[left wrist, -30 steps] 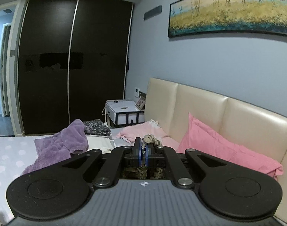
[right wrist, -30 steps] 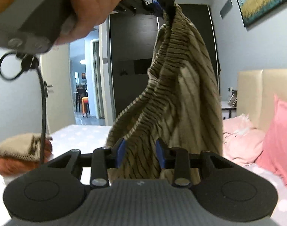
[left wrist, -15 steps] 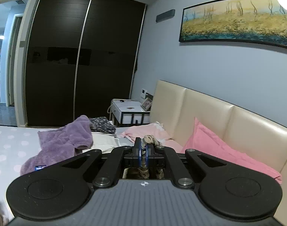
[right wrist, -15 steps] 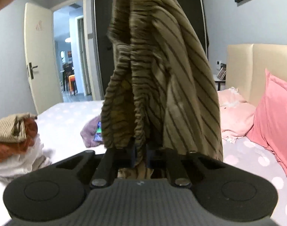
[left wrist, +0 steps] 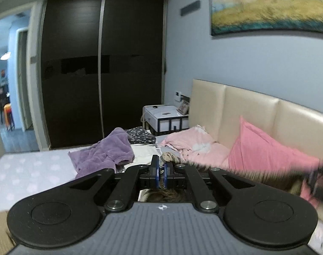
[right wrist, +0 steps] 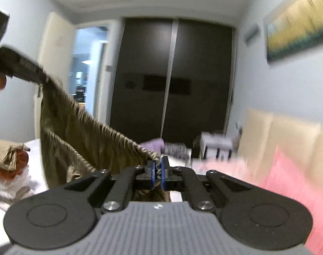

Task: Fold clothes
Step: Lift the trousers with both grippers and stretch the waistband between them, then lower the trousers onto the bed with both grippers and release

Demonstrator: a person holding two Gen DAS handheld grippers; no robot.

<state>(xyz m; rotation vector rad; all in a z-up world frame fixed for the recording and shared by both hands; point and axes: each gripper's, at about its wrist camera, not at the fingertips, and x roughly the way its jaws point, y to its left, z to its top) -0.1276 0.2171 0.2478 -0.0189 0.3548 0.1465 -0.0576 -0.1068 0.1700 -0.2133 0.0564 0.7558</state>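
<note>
An olive-brown striped garment (right wrist: 87, 136) with an elastic waistband hangs stretched in the air between both grippers. My right gripper (right wrist: 158, 171) is shut on one end of the waistband. My left gripper (left wrist: 161, 170) is shut on the other end; it also shows at the upper left of the right wrist view (right wrist: 23, 68), higher than the right gripper. In the left wrist view the stretched band (left wrist: 235, 173) runs blurred to the right, toward the right gripper at the frame edge.
A bed (left wrist: 23, 176) with a spotted sheet lies below. A purple fleece (left wrist: 106, 150), dark floral and white clothes and a pink garment (left wrist: 193, 146) lie on it. A pink pillow (left wrist: 265, 153) leans on the beige headboard. Folded clothes (right wrist: 8, 161) are stacked at left.
The garment hung bunched from the left gripper above. The right gripper closed on it and pulled away to the right, stretching the waistband out between the two grippers.
</note>
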